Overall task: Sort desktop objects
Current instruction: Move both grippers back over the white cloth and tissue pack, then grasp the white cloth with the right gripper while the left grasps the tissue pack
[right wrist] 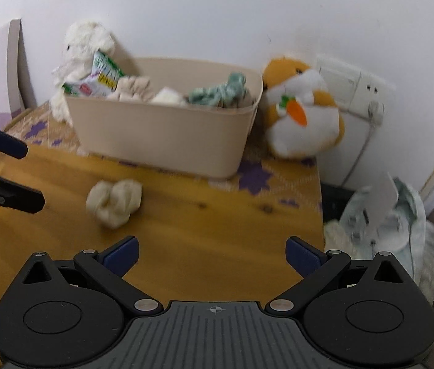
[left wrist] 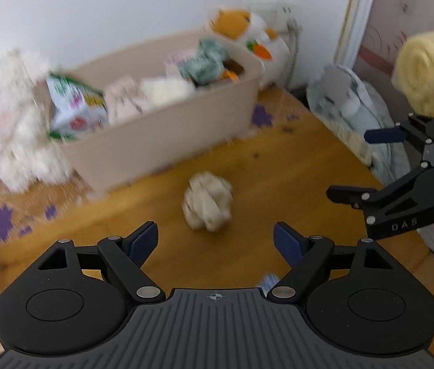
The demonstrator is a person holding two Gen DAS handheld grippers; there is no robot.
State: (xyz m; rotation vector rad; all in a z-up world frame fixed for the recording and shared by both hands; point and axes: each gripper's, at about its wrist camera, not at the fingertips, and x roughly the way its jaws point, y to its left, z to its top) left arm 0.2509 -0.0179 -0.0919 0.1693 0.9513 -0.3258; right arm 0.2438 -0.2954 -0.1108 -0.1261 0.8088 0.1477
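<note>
A balled-up cream cloth (left wrist: 207, 201) (right wrist: 114, 201) lies on the wooden tabletop (left wrist: 278, 166), in front of a beige bin (left wrist: 161, 132) (right wrist: 167, 135). The bin holds a green-and-white packet (right wrist: 103, 77), beige and white cloths and a green cloth (right wrist: 220, 92). My left gripper (left wrist: 215, 240) is open and empty, just short of the cream cloth. My right gripper (right wrist: 212, 252) is also open and empty, with the cloth ahead to its left. Each gripper shows in the other's view: the right gripper (left wrist: 361, 164) and the left gripper (right wrist: 29, 173), both spread apart.
A white plush (left wrist: 17, 117) (right wrist: 84, 49) leans at the bin's left and an orange-and-white plush (left wrist: 238, 24) (right wrist: 303, 107) at its right, by a wall socket (right wrist: 352, 86). Past the table's right edge lie pale bedding (right wrist: 401, 224) and a yellow rolled blanket (left wrist: 432, 70).
</note>
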